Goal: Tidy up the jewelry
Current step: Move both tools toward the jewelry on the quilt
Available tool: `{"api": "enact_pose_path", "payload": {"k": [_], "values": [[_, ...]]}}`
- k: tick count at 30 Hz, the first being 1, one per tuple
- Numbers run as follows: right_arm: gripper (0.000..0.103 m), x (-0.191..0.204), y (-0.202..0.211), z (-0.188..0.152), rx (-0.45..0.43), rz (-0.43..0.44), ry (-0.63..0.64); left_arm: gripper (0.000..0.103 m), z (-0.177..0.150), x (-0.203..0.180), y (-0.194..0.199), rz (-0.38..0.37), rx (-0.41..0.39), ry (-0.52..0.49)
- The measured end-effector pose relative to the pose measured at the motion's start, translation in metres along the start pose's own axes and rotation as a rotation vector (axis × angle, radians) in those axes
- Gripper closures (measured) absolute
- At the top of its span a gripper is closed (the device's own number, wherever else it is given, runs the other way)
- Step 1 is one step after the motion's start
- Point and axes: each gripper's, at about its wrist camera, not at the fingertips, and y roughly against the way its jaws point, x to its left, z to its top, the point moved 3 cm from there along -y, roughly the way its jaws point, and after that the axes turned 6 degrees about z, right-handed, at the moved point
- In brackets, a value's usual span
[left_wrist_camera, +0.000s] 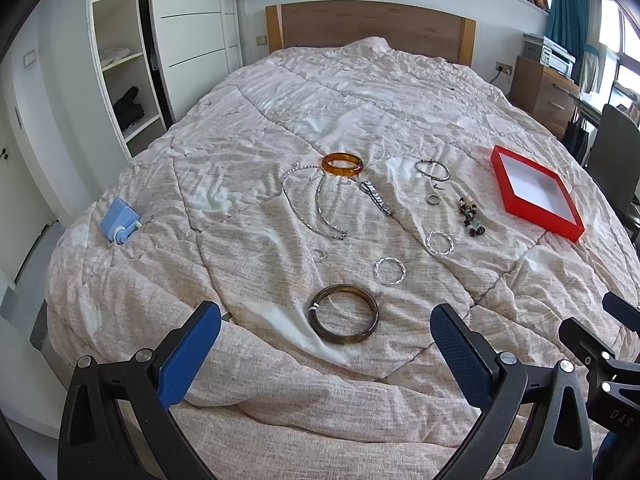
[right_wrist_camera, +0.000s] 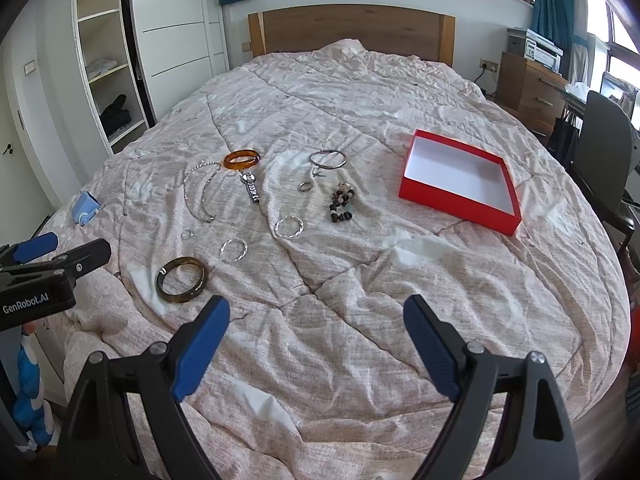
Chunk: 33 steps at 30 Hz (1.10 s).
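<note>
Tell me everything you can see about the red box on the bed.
The red box is a shallow, square, open tray, apparently cardboard, with red outer walls and a plain white inside. Nothing lies in it. It rests flat on the pinkish quilt, to the right of the spread-out jewelry, and no piece touches it. No lid is seen. Both grippers are open and far from it.

left wrist: bed (left_wrist_camera: 280, 420) foot, facing headboard | right wrist: same, further right | shared: bed

My right gripper (right_wrist_camera: 316, 344) hung wide open over the quilt (right_wrist_camera: 360, 300); the red box (right_wrist_camera: 460, 208) lay right of the dark bangle (right_wrist_camera: 182, 280).
</note>
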Motion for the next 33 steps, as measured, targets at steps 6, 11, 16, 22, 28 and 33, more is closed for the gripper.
{"api": "enact_pose_path", "payload": {"k": [6,11,16,22,28,33], "values": [[0.014,0.005,-0.007,0.003,0.016,0.000,0.010,0.000,0.000,0.000,-0.003,0.004,-0.002,-0.002],[0.014,0.007,-0.009,0.002,0.020,-0.001,0.015,0.000,-0.001,-0.001,-0.007,-0.001,0.004,-0.008],[0.014,0.006,-0.010,0.002,0.020,0.002,0.011,0.000,-0.004,-0.002,-0.009,-0.007,0.004,-0.015],[0.014,0.006,-0.012,0.000,0.019,0.007,0.007,0.000,-0.005,0.002,-0.013,-0.019,0.025,0.006],[0.014,0.004,-0.012,-0.001,0.012,0.019,0.005,0.000,-0.006,0.015,-0.017,0.011,0.031,0.047],[0.015,0.002,-0.013,-0.002,0.007,0.031,-0.002,0.000,-0.007,0.027,-0.021,0.022,0.047,0.074]]}}
